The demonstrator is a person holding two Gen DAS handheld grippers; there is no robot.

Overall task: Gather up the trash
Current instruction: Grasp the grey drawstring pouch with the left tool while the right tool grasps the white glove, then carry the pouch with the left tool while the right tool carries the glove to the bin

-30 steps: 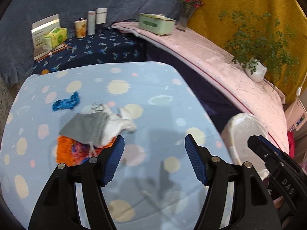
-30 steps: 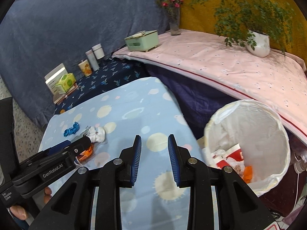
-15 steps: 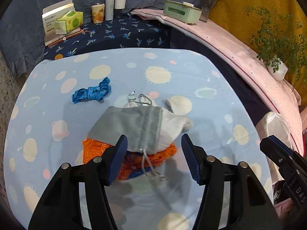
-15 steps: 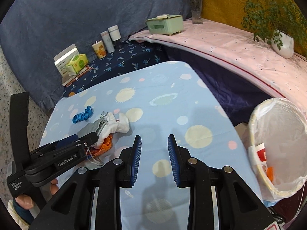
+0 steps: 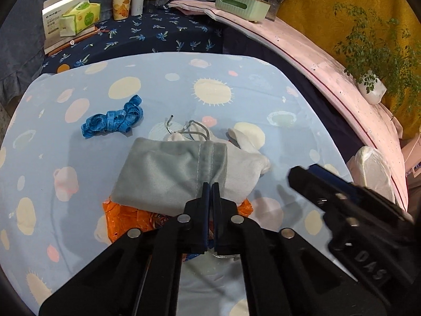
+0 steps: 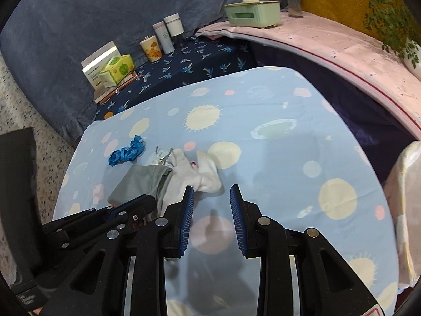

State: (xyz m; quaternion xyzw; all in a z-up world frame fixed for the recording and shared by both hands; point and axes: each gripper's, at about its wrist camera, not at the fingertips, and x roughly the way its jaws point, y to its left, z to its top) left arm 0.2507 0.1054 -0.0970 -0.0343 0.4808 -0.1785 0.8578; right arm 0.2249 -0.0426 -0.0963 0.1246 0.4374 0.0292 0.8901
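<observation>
A: Pouch [image 5: 171, 173], grey drawstring, lies atop an orange wrapper [image 5: 126, 218] and a white cloth [image 5: 244, 173] on the sun-print surface [image 5: 263, 97]. Which tool has it?

B: Left tool [image 5: 210, 192]. Its jaws are pressed together at the pouch's near edge, right by the drawstring seam, apparently pinching the fabric or its cord.

A: How does the pouch lie?

B: Long axis runs left to right across that tool, straight ahead of its tips.

A: The right tool [image 6: 211, 210]?

B: Jaws apart, holding nothing, hovering just right of the pile. The white-lined bin [image 5: 373, 168] sits off the surface's right edge, so I'd judge the lift goes that way.
</observation>
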